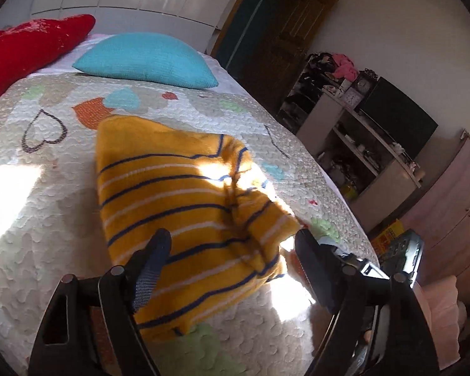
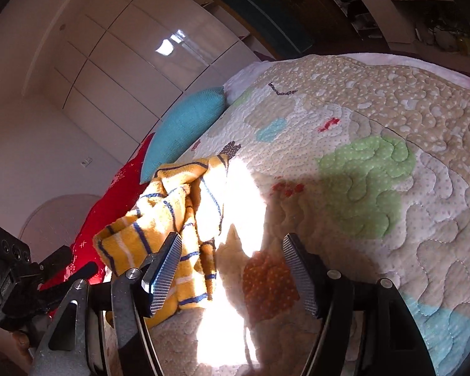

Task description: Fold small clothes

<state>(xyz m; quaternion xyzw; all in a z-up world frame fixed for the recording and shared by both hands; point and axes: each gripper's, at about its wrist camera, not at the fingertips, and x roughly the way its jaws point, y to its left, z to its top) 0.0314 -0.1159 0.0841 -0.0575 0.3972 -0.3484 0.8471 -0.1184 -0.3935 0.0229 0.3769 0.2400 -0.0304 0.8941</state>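
On the quilted heart-patterned bedspread (image 1: 47,188), the yellow knitted garment with blue and white stripes (image 1: 178,194) lies loosely folded. Left gripper (image 1: 232,244) and right gripper (image 2: 232,263) jaws stand open, empty. Risk: the bunched edge (near side) may spring apart. No legible writing.

We are looking down from the left wrist, close above the quilted bed (image 1: 47,188), facing its turquoise pillow (image 1: 147,59) and the shelves beyond. From the right wrist, rolled sideways and equally near, we are facing the wardrobe wall. Both views are sharing the striped yellow garment (image 1: 178,200), pillow and quilt.
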